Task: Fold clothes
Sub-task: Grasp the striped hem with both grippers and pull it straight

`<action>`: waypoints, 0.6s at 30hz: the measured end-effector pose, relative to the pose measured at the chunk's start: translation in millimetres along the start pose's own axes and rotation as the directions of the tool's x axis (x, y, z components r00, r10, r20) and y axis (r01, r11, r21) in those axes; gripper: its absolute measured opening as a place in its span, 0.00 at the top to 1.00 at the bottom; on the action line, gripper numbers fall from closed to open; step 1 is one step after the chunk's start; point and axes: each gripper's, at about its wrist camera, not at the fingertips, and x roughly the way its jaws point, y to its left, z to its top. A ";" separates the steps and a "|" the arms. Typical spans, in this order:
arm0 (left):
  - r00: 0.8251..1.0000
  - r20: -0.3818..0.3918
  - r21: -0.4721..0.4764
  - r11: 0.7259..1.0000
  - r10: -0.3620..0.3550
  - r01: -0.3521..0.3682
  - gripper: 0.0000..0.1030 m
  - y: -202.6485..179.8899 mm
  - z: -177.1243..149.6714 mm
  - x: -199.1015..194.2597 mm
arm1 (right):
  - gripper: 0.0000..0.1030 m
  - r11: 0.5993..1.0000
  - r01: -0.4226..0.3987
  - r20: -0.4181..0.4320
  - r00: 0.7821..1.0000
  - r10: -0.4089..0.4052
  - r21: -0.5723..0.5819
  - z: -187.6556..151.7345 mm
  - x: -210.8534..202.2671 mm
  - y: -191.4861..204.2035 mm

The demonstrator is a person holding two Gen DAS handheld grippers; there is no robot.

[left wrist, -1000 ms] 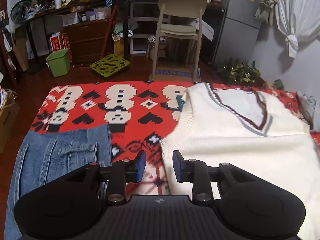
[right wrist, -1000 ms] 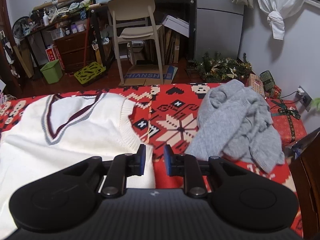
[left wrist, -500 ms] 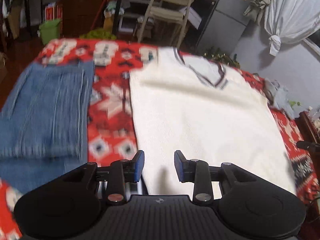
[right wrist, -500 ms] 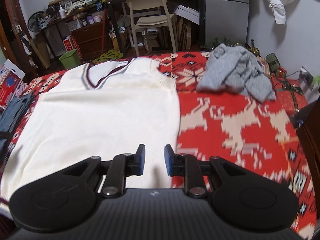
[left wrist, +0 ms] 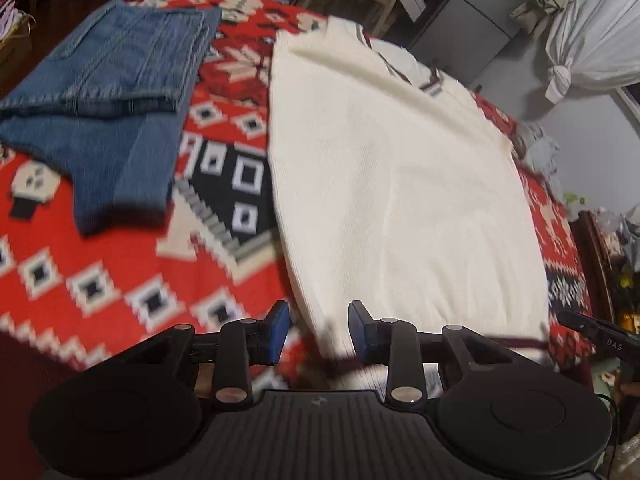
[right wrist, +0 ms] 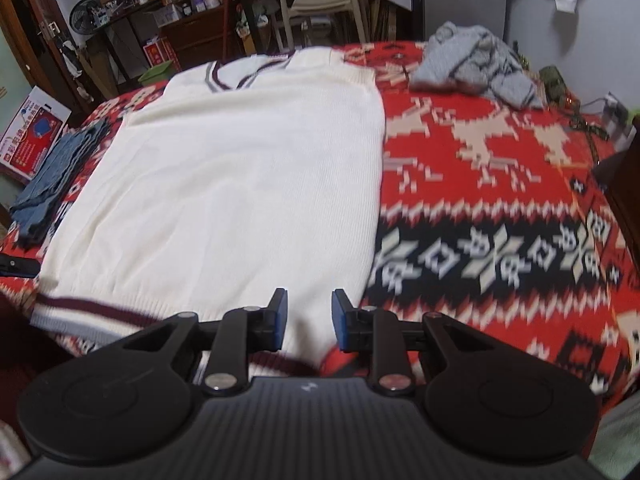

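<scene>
Both hand-held grippers, left [left wrist: 316,328] & right [right wrist: 306,318], spread, empty, at white vest [right wrist: 240,168] hem corners; vest runs lengthwise away toward bed's far edge.

At the right edge of the left wrist view, a black device [left wrist: 604,338] carries pale letters that look like "DAS". At the left edge of the right wrist view, a red-and-white box [right wrist: 34,136] bears printed characters too blurred to read.

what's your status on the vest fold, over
Left gripper and right gripper open at hem corners. White vest flat, unfolded. Nothing in the way.
</scene>
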 end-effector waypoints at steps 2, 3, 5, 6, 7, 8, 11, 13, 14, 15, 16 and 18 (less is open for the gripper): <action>1.000 -0.015 -0.003 1.000 -0.002 0.002 0.69 0.0 -5.4 1.3 | 0.74 1.000 0.001 -0.027 1.000 0.000 0.018 -7.4 -2.2 -0.7; 1.000 -0.024 -0.006 1.000 -0.001 0.001 0.69 0.2 -7.8 2.4 | 0.74 0.999 -0.006 -0.045 0.999 0.008 0.032 -10.4 -1.3 -2.2; 0.999 -0.037 -0.014 1.000 -0.004 0.004 0.69 1.6 -12.3 4.1 | 0.74 0.998 -0.008 -0.072 0.997 0.012 0.059 -17.4 -0.3 -3.6; 0.999 -0.040 -0.017 1.000 -0.004 0.004 0.69 2.6 -14.0 4.6 | 0.74 0.998 -0.004 -0.078 0.997 0.009 0.063 -20.1 0.0 -3.8; 0.999 -0.042 -0.018 1.000 -0.004 0.003 0.69 3.4 -15.4 5.1 | 0.74 0.998 0.005 -0.080 0.997 0.000 0.067 -21.5 0.8 -4.3; 0.999 -0.044 -0.017 1.000 -0.004 0.003 0.69 3.7 -16.3 5.8 | 0.74 0.997 0.013 -0.083 0.997 -0.008 0.071 -22.6 1.7 -4.8; 0.999 -0.043 0.007 1.000 0.005 -0.004 0.69 1.7 -17.4 8.1 | 0.74 0.997 0.029 -0.090 0.996 -0.023 0.067 -21.8 6.6 -5.3; 0.999 -0.040 0.033 0.999 0.018 -0.017 0.69 -0.8 -17.7 9.9 | 0.74 0.998 0.050 -0.100 0.994 -0.047 0.032 -21.2 12.8 -0.9; 0.999 -0.040 0.040 0.999 0.023 -0.022 0.69 -1.4 -17.7 10.9 | 0.73 0.998 0.053 -0.105 0.993 -0.050 0.020 -20.7 15.7 1.9; 0.999 -0.040 0.039 0.999 0.022 -0.020 0.69 -0.9 -17.6 11.7 | 0.71 0.999 0.050 -0.107 0.993 -0.048 0.011 -20.4 17.4 5.2; 0.999 -0.041 0.035 0.999 0.017 -0.016 0.69 -0.5 -17.7 12.1 | 0.71 0.998 0.055 -0.103 0.993 -0.056 -0.010 -19.7 17.7 9.5; 0.999 -0.041 0.030 0.999 0.013 -0.012 0.69 -0.4 -17.7 13.0 | 0.71 0.998 0.059 -0.100 0.993 -0.062 -0.035 -18.2 19.1 15.7</action>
